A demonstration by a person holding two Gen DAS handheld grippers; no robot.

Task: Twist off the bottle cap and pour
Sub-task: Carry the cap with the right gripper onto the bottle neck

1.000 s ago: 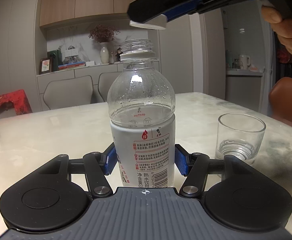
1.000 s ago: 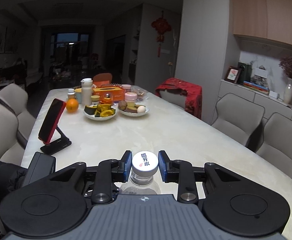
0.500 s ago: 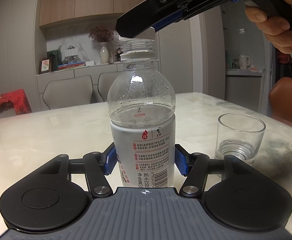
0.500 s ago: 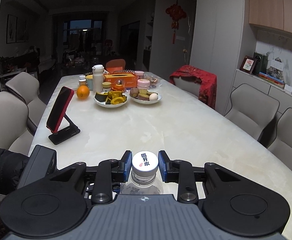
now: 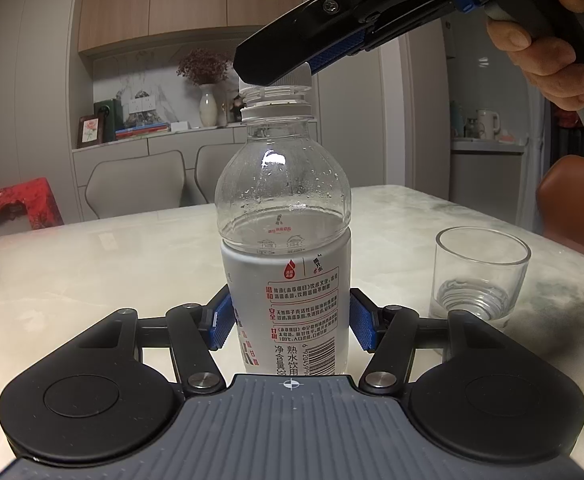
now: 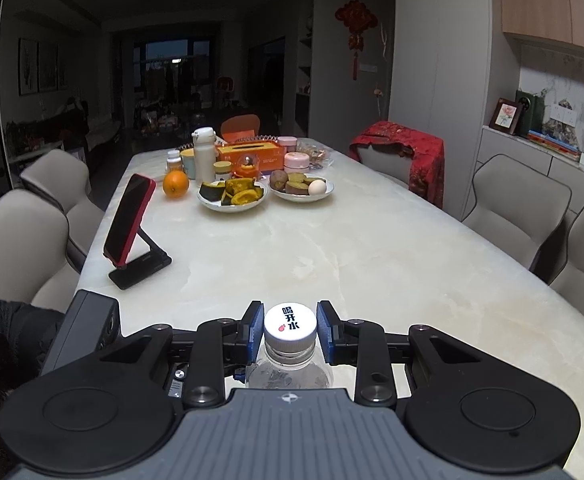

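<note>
A clear plastic water bottle (image 5: 286,216) with a white label stands on the marble table (image 5: 92,264), partly filled. My left gripper (image 5: 290,320) is shut on its lower body. My right gripper (image 6: 290,328) is shut on the white cap (image 6: 290,322). In the left wrist view the cap (image 5: 295,76) sits tilted right at the bottle's open mouth (image 5: 276,92), under the right gripper's fingers (image 5: 292,60). The bottle neck (image 6: 290,352) shows just below the cap. An empty drinking glass (image 5: 479,276) stands to the bottle's right.
Further down the table are a red phone on a stand (image 6: 132,224), two plates of food (image 6: 232,196), an orange (image 6: 176,184), a tissue box (image 6: 248,156) and a white flask (image 6: 204,154). Chairs line both sides. An orange chair (image 5: 575,200) is at right.
The right gripper has come down with the cap, from above the bottle mouth to resting on it. The bottle, left gripper and glass have not moved.
</note>
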